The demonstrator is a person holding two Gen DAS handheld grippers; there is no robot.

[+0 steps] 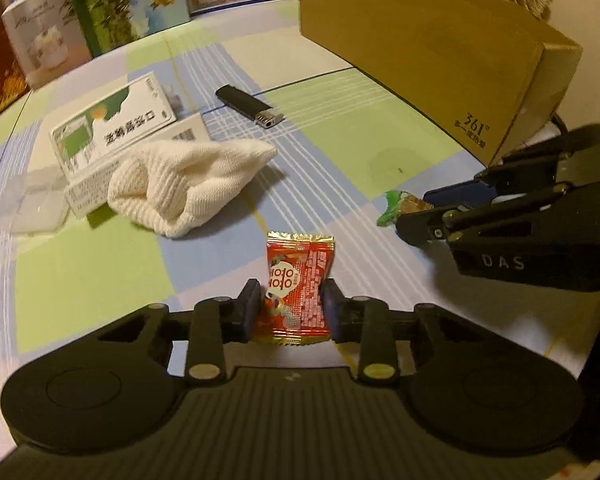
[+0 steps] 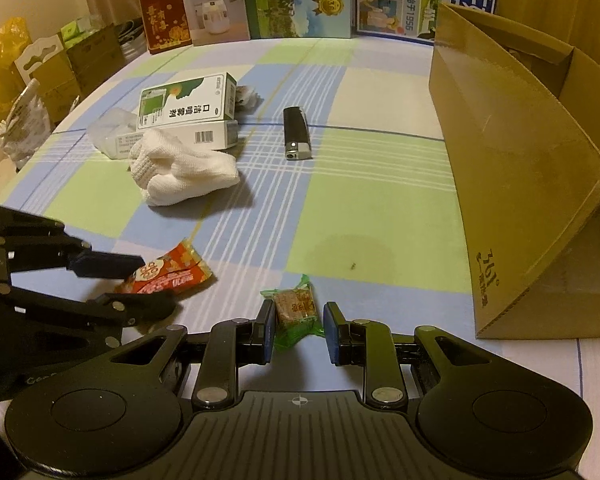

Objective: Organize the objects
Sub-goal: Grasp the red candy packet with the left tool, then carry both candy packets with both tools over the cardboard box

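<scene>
My left gripper (image 1: 292, 308) is shut on a red snack packet (image 1: 298, 280), pinched upright between both pads. The same left gripper (image 2: 140, 284) and red snack packet (image 2: 172, 274) show at the left of the right wrist view. My right gripper (image 2: 298, 332) is open and straddles a green snack packet (image 2: 296, 310) lying on the checked cloth (image 2: 380, 208). Its left pad touches the packet and its right pad stands a sliver off the wrapper. The right gripper (image 1: 420, 212) and the green snack packet (image 1: 394, 208) also appear at the right of the left wrist view.
A white knitted sock (image 2: 180, 176) lies mid-table in front of a green-and-white carton (image 2: 188, 116), with clear plastic (image 2: 108, 132) beside it. A black lighter (image 2: 296, 134) lies farther back. An open cardboard box (image 2: 520, 168) stands on the right. Several printed boxes (image 2: 300, 0) line the far edge.
</scene>
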